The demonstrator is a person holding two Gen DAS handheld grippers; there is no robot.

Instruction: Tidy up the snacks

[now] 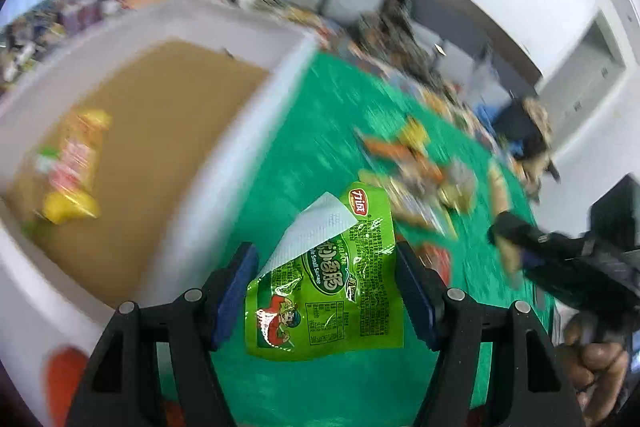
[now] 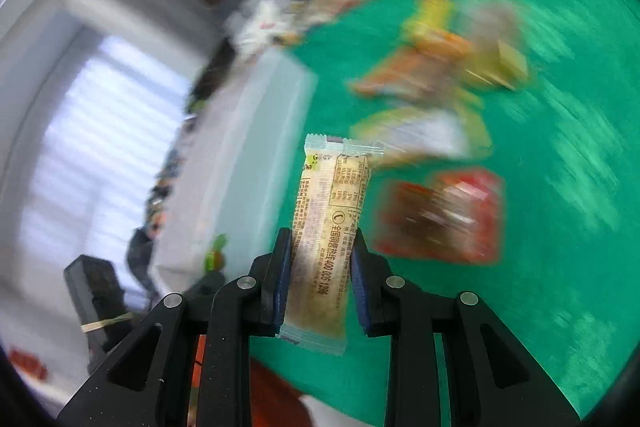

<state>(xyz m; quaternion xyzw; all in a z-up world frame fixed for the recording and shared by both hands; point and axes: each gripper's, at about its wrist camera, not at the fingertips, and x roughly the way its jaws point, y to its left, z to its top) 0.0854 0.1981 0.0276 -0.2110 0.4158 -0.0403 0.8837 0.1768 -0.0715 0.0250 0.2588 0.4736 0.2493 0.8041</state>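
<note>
My left gripper (image 1: 326, 279) is shut on a green sausage packet (image 1: 340, 291) with a white label flap, held above the green table (image 1: 320, 115) beside the white box (image 1: 240, 155). A yellow and red snack bar (image 1: 72, 167) lies on the box's brown floor. My right gripper (image 2: 320, 267) is shut on a beige wrapped snack bar (image 2: 326, 227), held upright above the table (image 2: 560, 107). The right gripper also shows at the right in the left wrist view (image 1: 560, 255).
A blurred pile of orange, yellow and beige snack packets (image 1: 420, 171) lies on the table; it shows in the right wrist view (image 2: 440, 67) with a red packet (image 2: 440, 215). More clutter lines the table's far edge (image 1: 400, 39). The white box's wall (image 2: 248, 147) stands to the left.
</note>
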